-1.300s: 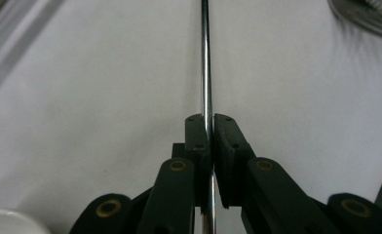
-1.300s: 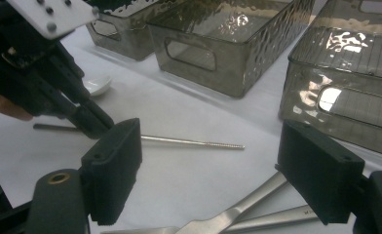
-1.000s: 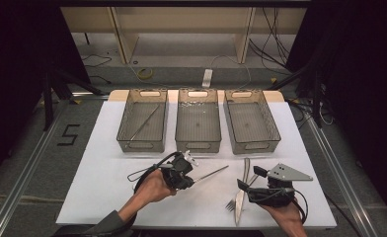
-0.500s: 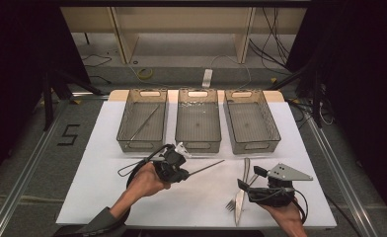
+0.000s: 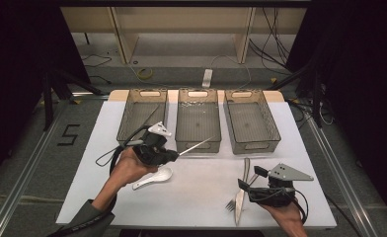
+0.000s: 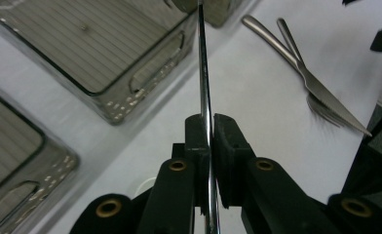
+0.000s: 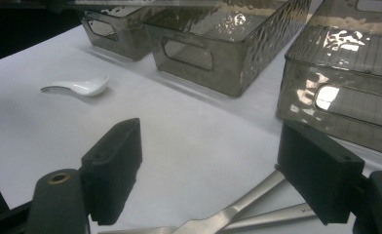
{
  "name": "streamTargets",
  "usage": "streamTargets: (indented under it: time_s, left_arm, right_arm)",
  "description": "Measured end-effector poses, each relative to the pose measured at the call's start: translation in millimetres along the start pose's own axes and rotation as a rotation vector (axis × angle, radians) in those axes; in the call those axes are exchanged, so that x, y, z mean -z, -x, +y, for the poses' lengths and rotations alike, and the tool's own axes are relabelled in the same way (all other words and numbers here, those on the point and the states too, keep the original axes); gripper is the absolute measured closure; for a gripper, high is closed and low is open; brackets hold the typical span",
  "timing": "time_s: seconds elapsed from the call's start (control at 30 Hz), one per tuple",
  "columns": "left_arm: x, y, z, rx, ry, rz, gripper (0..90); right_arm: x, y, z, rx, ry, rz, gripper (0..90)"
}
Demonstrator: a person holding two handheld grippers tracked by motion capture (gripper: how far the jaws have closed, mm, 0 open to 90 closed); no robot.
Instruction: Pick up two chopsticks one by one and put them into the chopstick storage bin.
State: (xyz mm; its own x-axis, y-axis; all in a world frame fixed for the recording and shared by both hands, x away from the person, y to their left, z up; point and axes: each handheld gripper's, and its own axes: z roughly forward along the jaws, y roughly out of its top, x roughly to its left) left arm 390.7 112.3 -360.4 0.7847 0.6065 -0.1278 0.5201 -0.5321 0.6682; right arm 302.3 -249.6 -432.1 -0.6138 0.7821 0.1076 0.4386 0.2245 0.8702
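The white-topped bench [image 5: 201, 197] carries three smoky translucent plastic bins in a row at its far side. The left bin [image 5: 143, 116] already holds a thin metal rod, while the middle bin [image 5: 197, 121] and right bin [image 5: 251, 121] look empty.

The left tongs [image 5: 174, 155] are clamped narrow on a slender metal chopstick [image 5: 196, 146], held above the bench near the front of the middle bin. The left gripper view shows the stick pinched between the pads [image 6: 199, 141] near one end. That long overhang is the risk: it could pivot or slip out on the way, or its tip could catch a bin rim.

The right tongs [image 7: 213, 165] stand wide over the steel knife [image 5: 241, 195] and steel fork [image 5: 236, 197], gripping nothing. Closing there might catch both pieces at once.

A white ceramic soup spoon [image 5: 153, 178] lies just under the left hand [image 5: 127, 168], where a low pass could knock it.
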Motion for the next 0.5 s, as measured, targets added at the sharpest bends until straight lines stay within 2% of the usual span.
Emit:
streamTargets:
  time_s: [0.2,0.5]
  left_arm:
    - [10.9,-16.2,4.9,0.021,0.024,0.028,84.7]
    - [23.5,-51.4,5.4,0.092,0.067,0.102,84.7]
  right_arm:
    - [0.1,0.6,-0.3,-0.001,-0.001,-0.001,25.3]
    - [-1.1,1.0,-0.8,-0.004,-0.003,0.001,25.3]
